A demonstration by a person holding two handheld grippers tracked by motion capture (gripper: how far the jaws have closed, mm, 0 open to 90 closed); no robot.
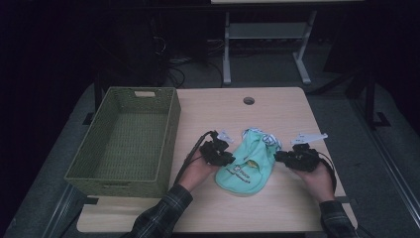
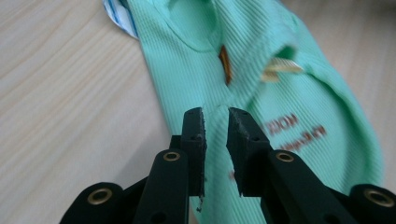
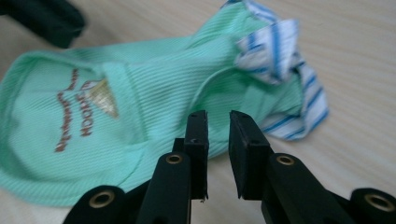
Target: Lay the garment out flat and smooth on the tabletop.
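Mint-green garment [image 1: 247,166] with blue-striped white trim; olive-green basket [image 1: 124,144].

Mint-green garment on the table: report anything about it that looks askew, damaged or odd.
The mint-green garment lies bunched and crooked on the table, not flat. Its blue-striped trim is crumpled in a wad at the far end. No tear or stain shows. The green woven basket beside it sits squarely. Nothing else stands out.

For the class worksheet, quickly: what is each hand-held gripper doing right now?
Left hand-held gripper: open, jaws slightly apart, gripping nothing, over the green garment.
Right hand-held gripper: open, jaws slightly apart, empty, at the garment's edge.
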